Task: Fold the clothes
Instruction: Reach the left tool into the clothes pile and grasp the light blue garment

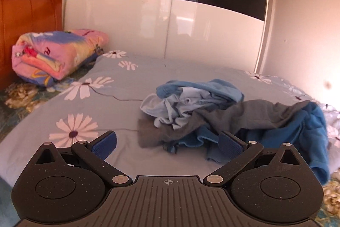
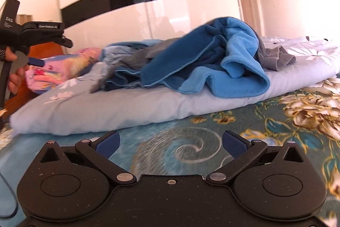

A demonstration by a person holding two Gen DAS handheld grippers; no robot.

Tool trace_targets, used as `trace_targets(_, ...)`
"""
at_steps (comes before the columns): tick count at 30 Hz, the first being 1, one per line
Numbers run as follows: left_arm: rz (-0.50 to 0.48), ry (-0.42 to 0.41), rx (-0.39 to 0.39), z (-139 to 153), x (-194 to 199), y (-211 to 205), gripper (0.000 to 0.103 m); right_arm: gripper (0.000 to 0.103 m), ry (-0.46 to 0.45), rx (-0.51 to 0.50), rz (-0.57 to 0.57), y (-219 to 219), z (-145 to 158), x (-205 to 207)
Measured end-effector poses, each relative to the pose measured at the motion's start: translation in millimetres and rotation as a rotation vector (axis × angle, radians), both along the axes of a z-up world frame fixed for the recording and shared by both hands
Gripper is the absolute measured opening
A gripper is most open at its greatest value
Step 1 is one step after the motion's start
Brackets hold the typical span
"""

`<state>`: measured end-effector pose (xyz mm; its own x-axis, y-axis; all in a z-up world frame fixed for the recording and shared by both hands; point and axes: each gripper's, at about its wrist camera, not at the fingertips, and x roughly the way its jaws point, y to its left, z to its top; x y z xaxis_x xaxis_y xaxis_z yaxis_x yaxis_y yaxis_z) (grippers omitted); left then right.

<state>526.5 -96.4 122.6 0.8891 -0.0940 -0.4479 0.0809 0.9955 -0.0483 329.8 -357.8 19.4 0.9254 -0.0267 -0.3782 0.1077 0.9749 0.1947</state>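
A tangled pile of clothes lies on the light blue daisy quilt (image 1: 89,103). It holds a pale blue garment (image 1: 182,107), a grey garment (image 1: 244,116) and a dark blue fleece (image 1: 308,137). My left gripper (image 1: 167,142) is open just short of the pile's near edge, with nothing between its fingers. In the right wrist view the blue fleece (image 2: 201,61) is heaped on top, with a grey garment (image 2: 276,56) behind it. My right gripper (image 2: 170,142) is open and empty over the teal floral bedspread (image 2: 286,120), in front of the quilt's (image 2: 106,112) edge.
A folded pink patterned blanket (image 1: 57,54) rests by the orange headboard (image 1: 27,20) at the left. A glossy white wardrobe (image 1: 170,24) stands behind the bed. The left gripper's black body (image 2: 42,33), held by a hand (image 2: 14,78), shows at the left of the right wrist view.
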Motion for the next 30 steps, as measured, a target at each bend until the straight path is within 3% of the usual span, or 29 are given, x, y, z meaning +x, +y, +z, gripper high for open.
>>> trace_targets(4,0.006,-0.047,0.122,-8,42,-26,0.102,0.102,-0.053,0.089,-0.073,-14,-13,18)
trace_targets(8,0.008,-0.075,0.191,-17,78,-48,0.100,0.102,-0.019,0.147,-0.062,-26,-27,14)
trace_targets(10,0.025,-0.065,0.173,-21,95,-54,0.094,0.102,-0.035,0.175,-0.109,-34,-27,7)
trace_targets(13,0.025,-0.054,0.111,-26,116,-60,0.075,0.102,-0.049,0.218,-0.141,-44,-30,0)
trace_targets(17,0.017,-0.051,0.013,-31,137,-66,0.072,0.102,-0.049,0.257,-0.179,-53,-33,-4)
trace_targets(19,0.007,-0.036,-0.037,-35,146,-68,0.042,0.102,-0.042,0.265,-0.181,-54,-35,-5)
trace_targets(21,0.024,-0.030,-0.064,-38,149,-68,0.005,0.102,-0.041,0.272,-0.177,-54,-35,-6)
trace_targets(25,0.075,-0.071,-0.072,-36,139,-64,0.005,0.102,-0.041,0.281,-0.183,-56,-36,-7)
trace_targets(30,0.063,-0.084,-0.055,-21,121,-53,0.004,0.102,-0.043,0.271,-0.182,-54,-33,-8)
